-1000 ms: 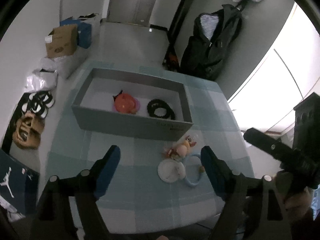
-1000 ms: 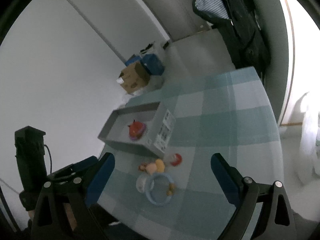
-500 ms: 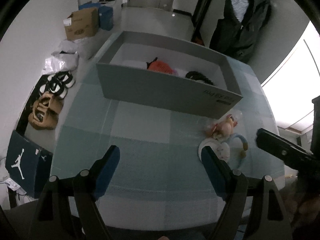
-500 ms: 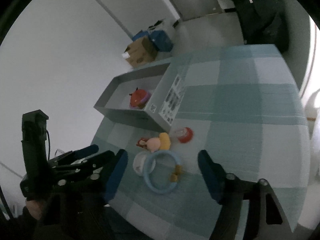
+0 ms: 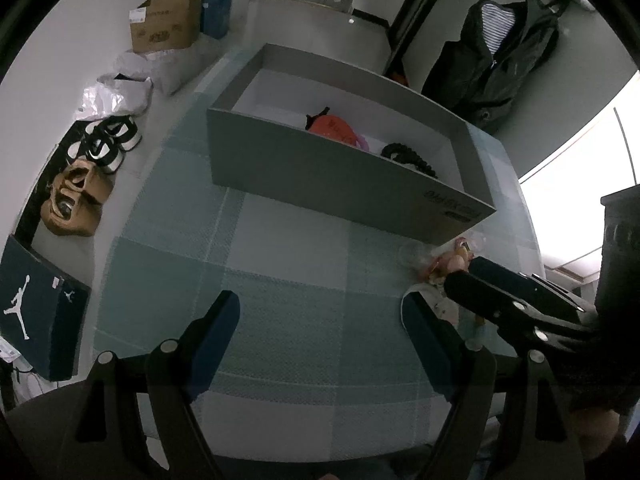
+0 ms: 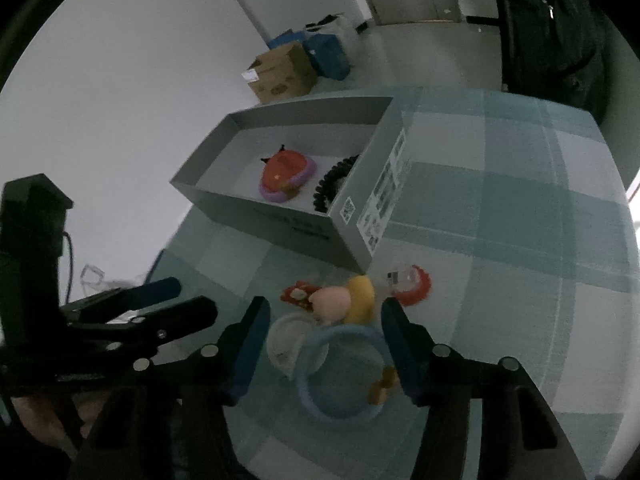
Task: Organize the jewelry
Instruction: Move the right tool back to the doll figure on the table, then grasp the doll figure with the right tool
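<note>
The left gripper (image 5: pixel 320 316) points steeply down with its jaws spread wide and nothing between them. The right gripper (image 6: pixel 324 320) also tilts downward just beside it, and its jaws have just been closing, now about half apart. Their pads (image 6: pixel 250 340) press on nothing.

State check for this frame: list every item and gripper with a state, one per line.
grey box: lidless, upright on the table.
red-and-purple piece: lying inside the box.
black beaded bracelet: lying inside the box.
light blue ring: flat on the table, between the right fingers.
white round piece: on the table, partly under the ring.
left gripper: open, empty.
right gripper: jaws just been closing, pads not yet pressing on the ring.
</note>
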